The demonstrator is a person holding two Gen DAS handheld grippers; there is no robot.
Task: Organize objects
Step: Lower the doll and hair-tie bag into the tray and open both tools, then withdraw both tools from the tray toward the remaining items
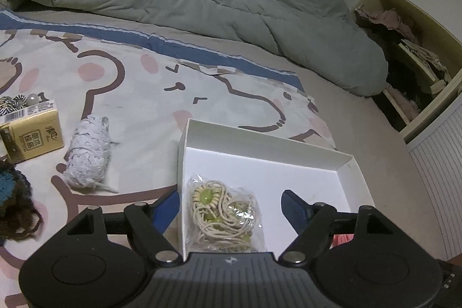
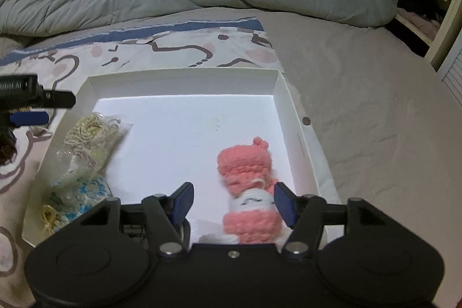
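White box [image 2: 277, 82] on bed, open; bagged beaded cord [image 1: 222, 210] left inside, pink crocheted doll [image 2: 248, 186] lying right.

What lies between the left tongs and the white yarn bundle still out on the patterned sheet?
Nothing visible. The left tongs stand open over the bagged bead cord in the white box; the white yarn bundle lies to their left on bare patterned sheet, beyond only the box's low left wall.

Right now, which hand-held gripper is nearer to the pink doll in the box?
Right. The right hand-held gripper has the pink doll between its open fingers. The left hand-held gripper is at the other side of the box, over the bagged cord.
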